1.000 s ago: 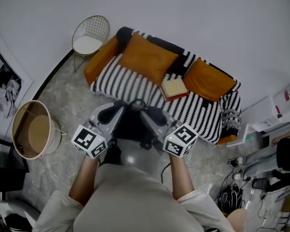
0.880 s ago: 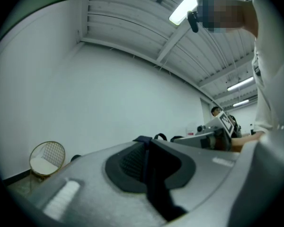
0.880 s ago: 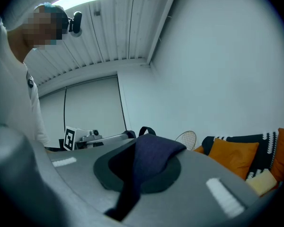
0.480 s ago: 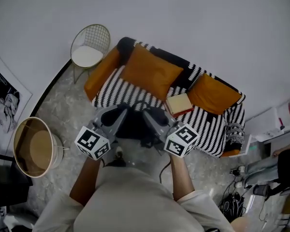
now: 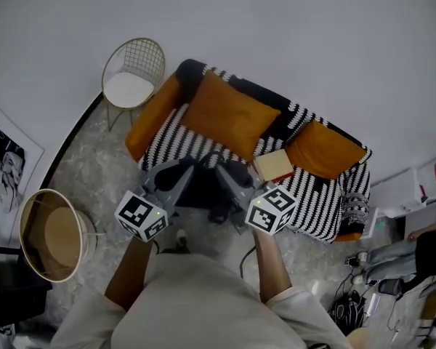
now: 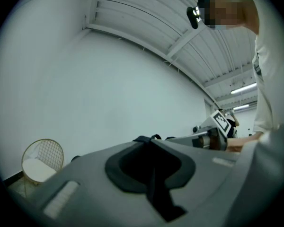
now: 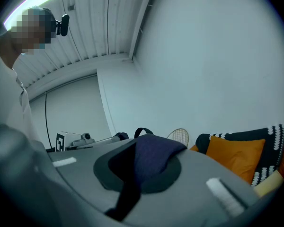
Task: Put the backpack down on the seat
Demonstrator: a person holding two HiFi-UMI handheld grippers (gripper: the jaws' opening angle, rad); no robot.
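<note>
Backpack [image 5: 202,189] hung at center frame, just short of the striped sofa [image 5: 176,133]. Left gripper [image 5: 180,171] and right gripper [image 5: 225,170] each clamped tight on a strap [image 6: 154,183], apparently sharing the load to keep it level for the seat.

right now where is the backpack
In the head view the backpack hangs at centre, held between the left claw and the right claw, just in front of the striped sofa.
</note>
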